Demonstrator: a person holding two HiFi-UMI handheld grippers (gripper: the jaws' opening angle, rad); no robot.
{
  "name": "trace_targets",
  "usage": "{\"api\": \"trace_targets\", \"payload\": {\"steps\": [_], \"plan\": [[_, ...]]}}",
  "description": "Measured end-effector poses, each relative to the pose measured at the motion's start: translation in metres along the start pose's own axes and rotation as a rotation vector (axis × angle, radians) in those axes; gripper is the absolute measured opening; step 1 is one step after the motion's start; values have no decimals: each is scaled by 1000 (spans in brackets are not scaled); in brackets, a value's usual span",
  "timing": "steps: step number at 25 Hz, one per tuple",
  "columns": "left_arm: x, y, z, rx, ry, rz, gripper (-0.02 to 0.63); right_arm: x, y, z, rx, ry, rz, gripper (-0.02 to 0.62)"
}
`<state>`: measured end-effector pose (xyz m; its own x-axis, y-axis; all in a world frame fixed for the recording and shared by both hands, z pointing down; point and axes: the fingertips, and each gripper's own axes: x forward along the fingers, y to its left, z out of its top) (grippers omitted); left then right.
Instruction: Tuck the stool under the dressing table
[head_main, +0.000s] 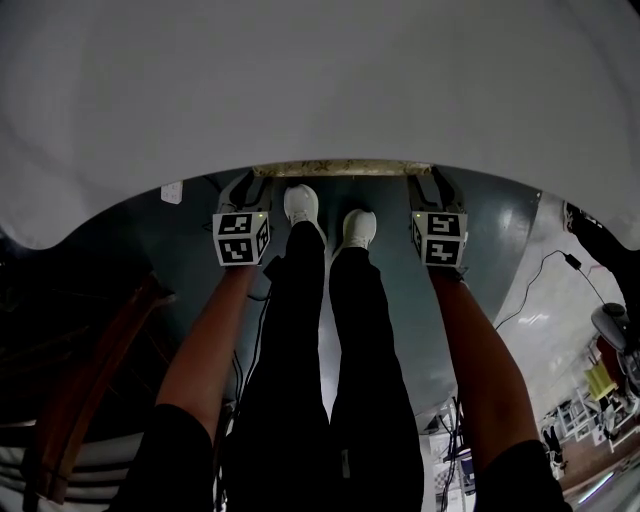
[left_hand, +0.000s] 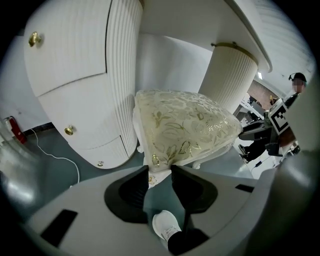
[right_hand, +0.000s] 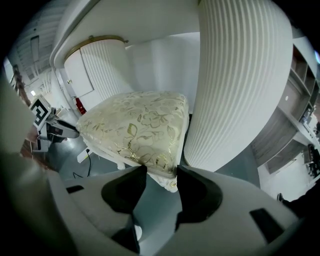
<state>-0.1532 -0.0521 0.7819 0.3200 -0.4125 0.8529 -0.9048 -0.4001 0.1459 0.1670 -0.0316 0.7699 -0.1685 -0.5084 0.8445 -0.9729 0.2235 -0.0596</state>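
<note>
Sitting between the two ribbed pedestals of the white dressing table (left_hand: 122, 75), the cream, gold-flowered cushioned stool (left_hand: 185, 127) looks light, with a soft seat on a stiff frame. The left gripper (left_hand: 160, 172) and right gripper (right_hand: 161, 172) each pinch a near frame corner, probably the firmest hold.

Three cameras, one stool (left_hand: 182, 127) shared
Head view is aimed steeply down over the dressing table (head_main: 320, 90) top; both gripper views are pointed in low and close at the stool's opposite near corners.
</note>
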Motion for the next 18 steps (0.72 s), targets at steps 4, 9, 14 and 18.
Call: {"api": "trace_targets", "payload": {"steps": [4, 9, 14, 18], "plan": [[5, -12, 2, 5, 7, -17, 147, -4, -12, -4, 0, 6, -14, 207], [7, -10, 14, -6, 16, -12, 147, 0, -17, 7, 25, 5, -20, 207], [10, -13, 22, -8, 12, -19, 147, 0, -24, 12, 56, 9, -61, 200], [13, -12, 21, -1, 32, -10, 147, 2, -23, 9, 44, 8, -58, 198]]}}
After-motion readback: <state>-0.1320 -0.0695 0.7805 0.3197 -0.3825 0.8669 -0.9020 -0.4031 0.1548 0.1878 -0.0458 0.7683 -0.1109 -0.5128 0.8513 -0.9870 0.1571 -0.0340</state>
